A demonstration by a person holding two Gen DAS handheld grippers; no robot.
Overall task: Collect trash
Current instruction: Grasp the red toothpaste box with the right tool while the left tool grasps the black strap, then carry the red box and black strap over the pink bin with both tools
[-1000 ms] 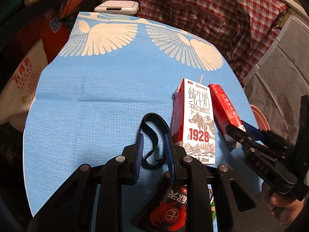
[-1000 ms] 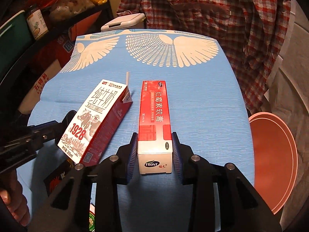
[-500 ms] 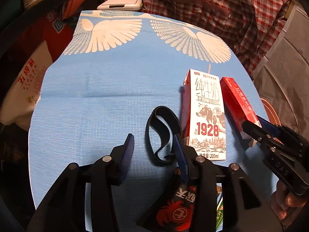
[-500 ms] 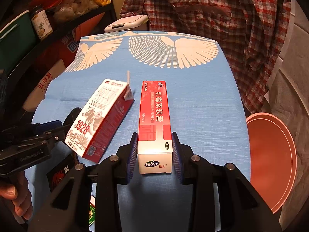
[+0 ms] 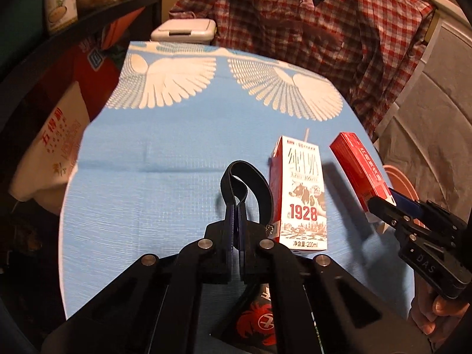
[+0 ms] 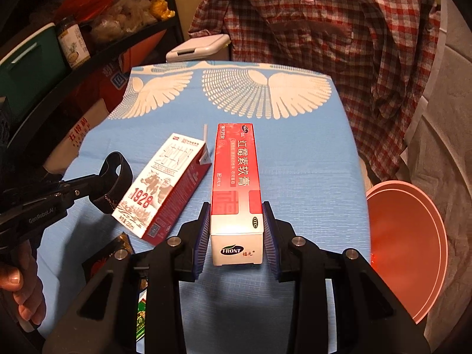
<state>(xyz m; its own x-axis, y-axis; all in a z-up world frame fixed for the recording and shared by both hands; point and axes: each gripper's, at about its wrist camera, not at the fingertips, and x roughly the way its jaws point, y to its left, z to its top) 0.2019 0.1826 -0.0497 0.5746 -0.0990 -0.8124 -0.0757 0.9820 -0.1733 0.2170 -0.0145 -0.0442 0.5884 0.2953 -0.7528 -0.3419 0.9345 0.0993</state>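
My left gripper (image 5: 237,206) is shut on a black strap loop (image 5: 250,177) and holds it just above the blue cloth; it also shows in the right wrist view (image 6: 118,174). My right gripper (image 6: 236,221) is shut on a red and white ointment box (image 6: 237,183), lifted off the table; the box also shows in the left wrist view (image 5: 360,168). A red and white "1928" milk carton (image 5: 303,197) with a straw lies between them, seen too in the right wrist view (image 6: 165,188).
A black and red snack wrapper (image 5: 259,318) lies at the near table edge. An orange bin (image 6: 407,247) stands right of the table. A white lidded bin (image 5: 184,31) and a plaid shirt (image 5: 309,29) are behind. Shelves with bags stand left.
My left gripper has closed on the black strap and raised it. My right gripper has lifted the ointment box off the cloth. The milk carton has stayed put.
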